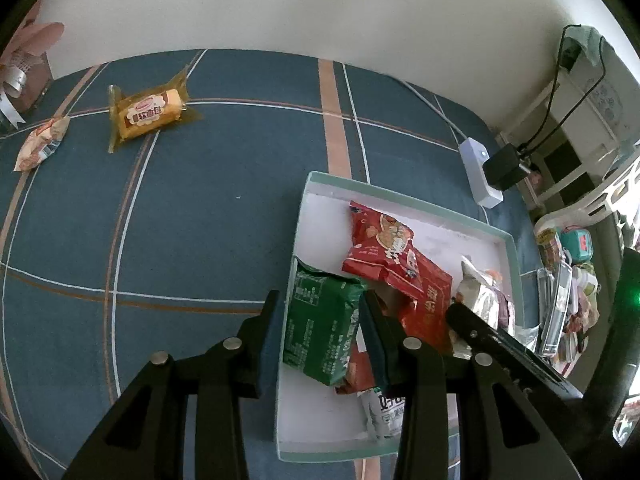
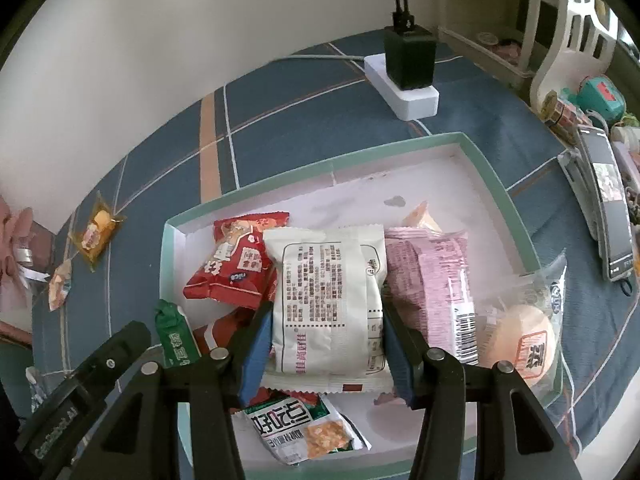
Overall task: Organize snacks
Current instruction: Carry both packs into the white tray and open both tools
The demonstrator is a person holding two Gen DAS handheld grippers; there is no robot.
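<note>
Snacks fill our mint-rimmed box (image 2: pixel 496 196) on the blue plaid bed. Our right claw (image 2: pixel 326 344) clamps a white packet (image 2: pixel 326 300), its back covered in small print, above a pouch printed 好吃点 (image 2: pixel 300 432). Our left claw (image 1: pixel 320 340) stands wide around a green packet (image 1: pixel 320 328), pads apart from it. Beyond the box lies a yellow bread pack (image 1: pixel 150 112).
</note>
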